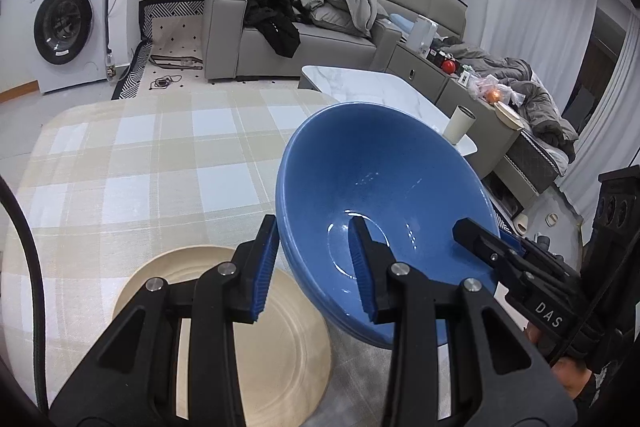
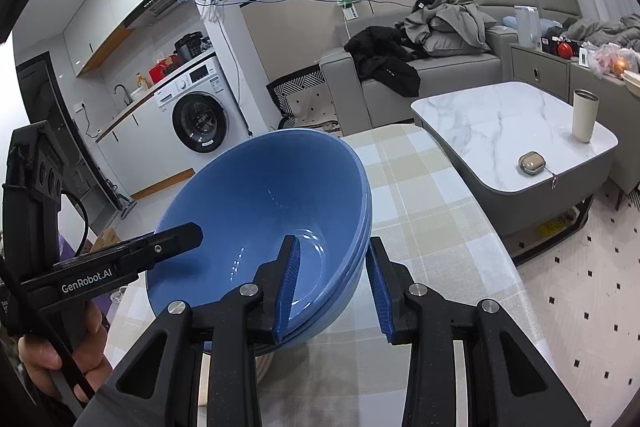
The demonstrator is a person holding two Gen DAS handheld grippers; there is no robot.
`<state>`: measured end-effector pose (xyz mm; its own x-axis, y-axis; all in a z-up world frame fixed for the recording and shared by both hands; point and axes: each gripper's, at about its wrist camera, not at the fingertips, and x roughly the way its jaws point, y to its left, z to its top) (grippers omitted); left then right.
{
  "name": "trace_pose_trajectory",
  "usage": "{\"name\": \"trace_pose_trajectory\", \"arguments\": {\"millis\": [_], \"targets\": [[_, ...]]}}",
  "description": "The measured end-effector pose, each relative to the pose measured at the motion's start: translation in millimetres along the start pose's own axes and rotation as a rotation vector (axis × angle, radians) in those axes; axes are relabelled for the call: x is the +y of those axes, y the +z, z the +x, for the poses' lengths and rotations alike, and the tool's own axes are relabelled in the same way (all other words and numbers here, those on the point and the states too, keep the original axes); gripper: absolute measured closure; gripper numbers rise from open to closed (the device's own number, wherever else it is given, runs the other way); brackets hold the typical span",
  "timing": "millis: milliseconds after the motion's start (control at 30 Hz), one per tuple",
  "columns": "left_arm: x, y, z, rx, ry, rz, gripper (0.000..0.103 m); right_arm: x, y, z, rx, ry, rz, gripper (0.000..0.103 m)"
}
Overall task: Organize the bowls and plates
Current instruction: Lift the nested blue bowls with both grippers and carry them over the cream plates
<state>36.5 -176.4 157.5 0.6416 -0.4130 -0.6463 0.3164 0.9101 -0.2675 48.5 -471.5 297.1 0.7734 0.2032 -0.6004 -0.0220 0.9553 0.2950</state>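
A stack of blue bowls (image 1: 380, 183) is held tilted above the checked tablecloth (image 1: 140, 155). My left gripper (image 1: 316, 267) straddles the stack's left rim, one finger inside and one outside, with a wide gap between the pads. My right gripper (image 2: 334, 283) straddles the opposite rim of the same blue bowls (image 2: 264, 203), one pad inside and one outside. A beige plate (image 1: 272, 347) lies on the table under my left gripper, and its edge shows below the bowls in the right wrist view (image 2: 264, 363).
A marble coffee table (image 2: 504, 131) with a cream tumbler (image 2: 584, 115) and a small case (image 2: 532, 163) stands beyond the table's far right. A grey sofa (image 1: 280, 43) with clothes and a washing machine (image 1: 68, 23) are behind.
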Motion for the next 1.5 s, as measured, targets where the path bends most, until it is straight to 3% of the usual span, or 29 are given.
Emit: {"name": "trace_pose_trajectory", "arguments": {"millis": [433,933,1500], "targets": [[27.3,-32.1,-73.8,-0.048,0.071,-0.049,0.07,55.1,-11.6,-14.5,-0.007,0.064,-0.084,0.068],[83.7,-64.5,-113.5,-0.056,0.161,-0.113,0.07,107.7,-31.7,8.7,0.05,0.15,-0.151,0.068],[129.1,-81.5,-89.3,-0.001,0.202,-0.162,0.07,123.6,-40.7,52.5,0.13,0.176,-0.174,0.068]]}}
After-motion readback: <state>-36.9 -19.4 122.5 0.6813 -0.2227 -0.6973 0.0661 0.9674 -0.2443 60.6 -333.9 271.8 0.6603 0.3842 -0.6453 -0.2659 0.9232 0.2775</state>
